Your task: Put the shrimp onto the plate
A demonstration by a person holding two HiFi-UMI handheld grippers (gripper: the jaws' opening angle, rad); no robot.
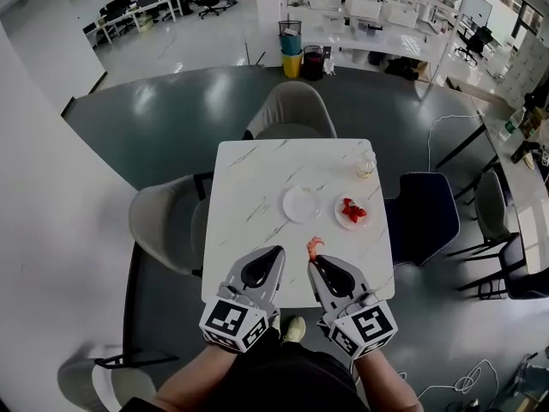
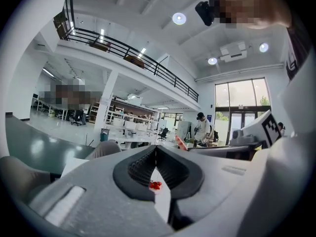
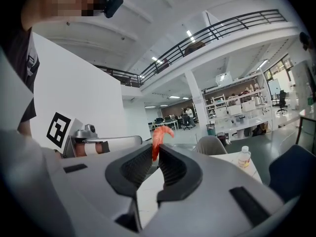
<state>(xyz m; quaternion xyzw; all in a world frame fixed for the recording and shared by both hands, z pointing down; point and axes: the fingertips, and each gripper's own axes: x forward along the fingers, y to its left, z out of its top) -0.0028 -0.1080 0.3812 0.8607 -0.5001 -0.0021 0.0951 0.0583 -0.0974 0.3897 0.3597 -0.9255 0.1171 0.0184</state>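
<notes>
**Item: shrimp** (image 3: 159,137). One piece, orange-pink and curled. It is held above the near edge of the table (image 1: 257,187), off the surface.

**Held by: right gripper** (image 3: 154,154). Its jaws are closed on the lower part of the shrimp's body, and the curved end stands up past the tips.

**Left gripper** (image 2: 156,154). The jaw tips are together with nothing between them. I have it idle beside the right one.

**Handling, as I judge it:** very light, soft and likely slick. A hard squeeze could crush it or squirt it out. I would take it across the thick middle of the body, not the thin curl.

**Destination:** the empty plate (image 1: 301,204) at mid-table, farther out than the shrimp. Just right of it is a second plate (image 1: 341,220) holding red pieces. A bottle (image 1: 366,165) stands far right.
</notes>
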